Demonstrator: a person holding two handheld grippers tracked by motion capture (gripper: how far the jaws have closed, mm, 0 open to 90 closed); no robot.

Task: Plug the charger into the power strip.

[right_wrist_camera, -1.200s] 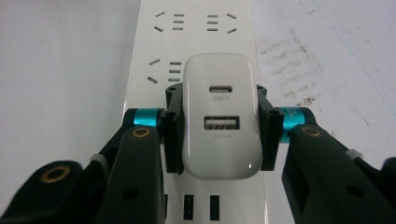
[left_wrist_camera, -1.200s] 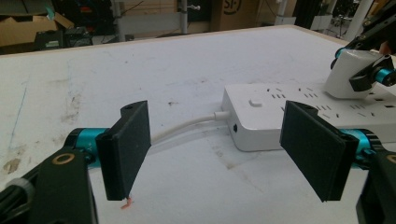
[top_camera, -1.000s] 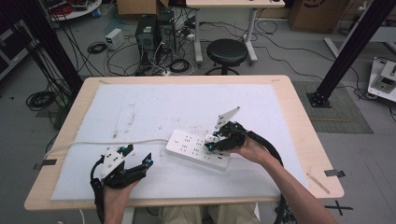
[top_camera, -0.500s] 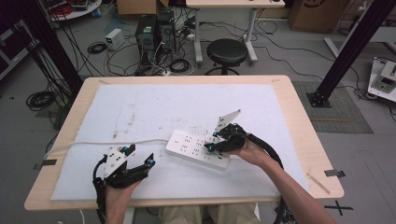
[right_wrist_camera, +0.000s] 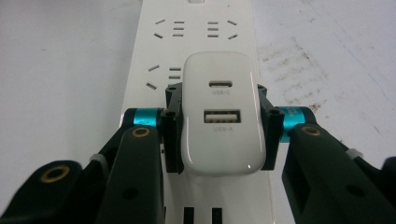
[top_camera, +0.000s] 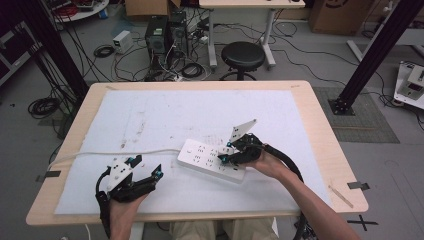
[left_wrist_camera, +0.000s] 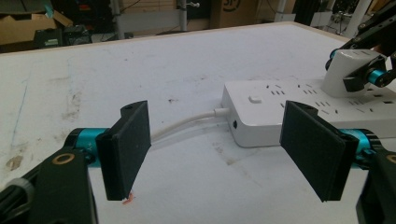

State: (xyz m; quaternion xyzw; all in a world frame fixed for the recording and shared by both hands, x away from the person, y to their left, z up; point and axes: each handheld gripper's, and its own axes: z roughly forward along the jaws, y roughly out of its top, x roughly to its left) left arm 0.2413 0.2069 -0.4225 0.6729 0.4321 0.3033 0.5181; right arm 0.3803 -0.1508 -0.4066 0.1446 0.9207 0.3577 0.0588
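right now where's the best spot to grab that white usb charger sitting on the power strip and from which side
Grip the white USB charger across its two flat side faces, coming straight down from above its port face. Those sides are parallel and smooth while the corners are rounded, and it stands upright on the power strip. The right gripper is shut on it exactly this way.

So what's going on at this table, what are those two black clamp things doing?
A person holds a two-jaw gripper in each hand. The right gripper is clamped on a white USB charger that sits on a white power strip lying on the table; whether it is fully plugged in is hard to tell. The left gripper waits open beside the strip's cord, holding nothing.
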